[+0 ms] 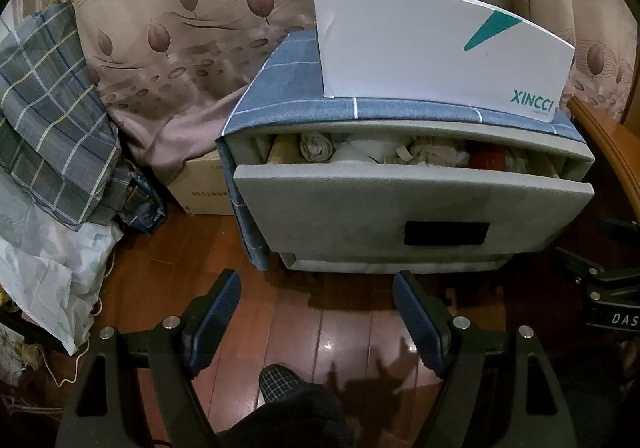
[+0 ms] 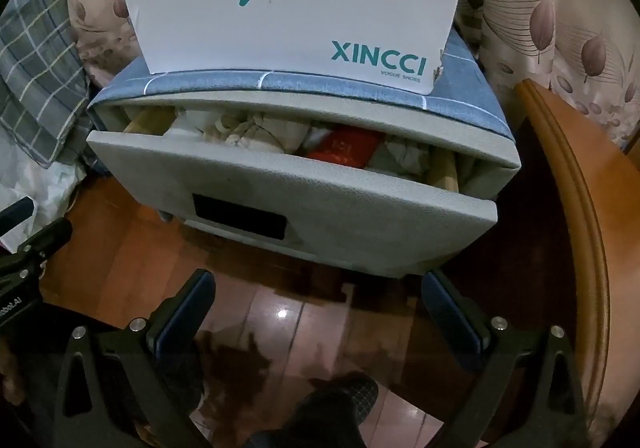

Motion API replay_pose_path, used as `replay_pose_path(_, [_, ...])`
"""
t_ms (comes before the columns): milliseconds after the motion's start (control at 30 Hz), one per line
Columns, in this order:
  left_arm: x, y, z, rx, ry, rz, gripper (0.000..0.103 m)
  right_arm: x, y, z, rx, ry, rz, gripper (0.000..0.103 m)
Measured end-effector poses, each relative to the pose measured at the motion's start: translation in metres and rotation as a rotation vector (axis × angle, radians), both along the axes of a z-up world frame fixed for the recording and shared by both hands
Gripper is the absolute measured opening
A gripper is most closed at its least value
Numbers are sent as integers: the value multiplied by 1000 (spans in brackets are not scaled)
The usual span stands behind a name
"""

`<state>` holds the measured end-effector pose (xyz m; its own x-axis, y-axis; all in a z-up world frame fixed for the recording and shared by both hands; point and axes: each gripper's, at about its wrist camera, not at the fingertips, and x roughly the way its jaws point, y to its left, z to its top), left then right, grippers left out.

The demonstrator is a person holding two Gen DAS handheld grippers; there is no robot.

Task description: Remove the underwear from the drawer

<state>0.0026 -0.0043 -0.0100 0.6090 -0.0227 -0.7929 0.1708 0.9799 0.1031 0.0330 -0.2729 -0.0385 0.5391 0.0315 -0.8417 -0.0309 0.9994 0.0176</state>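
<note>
A grey drawer point(image 1: 360, 204) of a small cabinet stands pulled partly open, also in the right wrist view point(image 2: 360, 208). Inside lie crumpled white and beige underwear point(image 1: 384, 154) point(image 2: 248, 132) and a red piece point(image 2: 344, 152). A dark rectangular handle slot point(image 1: 446, 234) point(image 2: 240, 220) is in the drawer front. My left gripper point(image 1: 318, 288) is open and empty, below and in front of the drawer over the floor. My right gripper point(image 2: 318, 288) is open and empty, just below the drawer's lower edge.
A white XINCCI shoe box point(image 1: 440, 56) point(image 2: 296, 12) sits on the blue-cloth cabinet top point(image 1: 280, 88). A cardboard box point(image 1: 204, 188) and piled plaid bedding point(image 1: 48, 116) stand left. A wooden furniture edge point(image 2: 576, 184) curves at right. Wooden floor point(image 1: 320, 336) lies below, with a slippered foot point(image 1: 280, 380).
</note>
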Motion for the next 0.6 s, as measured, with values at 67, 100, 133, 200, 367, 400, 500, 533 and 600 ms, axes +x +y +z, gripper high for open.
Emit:
replay_pose_path(67, [0,1,0,-2,1,-2,81,0,0,0,-1,0,0,102])
replay_pose_path(100, [0,0,-1,-1,2,-2,81,0,0,0,0,0,0,102])
replay_pose_path(133, [-1,1,-1,-2,1,-2,81,0,0,0,-1,0,0,102])
replay_pose_path(200, [-1,0,-1,-5,2,-3,81,0,0,0,-2,1,1,102])
replay_pose_path(367, [-1,2,-2,-3,7,-2,81,0,0,0,-1,1,1,102])
replay_pose_path(400, [-1,2,-2,-3,8,-3,81,0,1,-1,-1,0,0,102])
replay_pose_path(500, [-2,2,-2,-4,9,-4,81,-1,0,0,-1,1,1,102])
replay_pose_path(533, [-1,3,-2,-5,8,-6,81,-1,0,0,-1,1,0,102])
replay_pose_path(600, [-2,2,-2,-1,8,-3,81,-2,-1,0,-2,0,1,102])
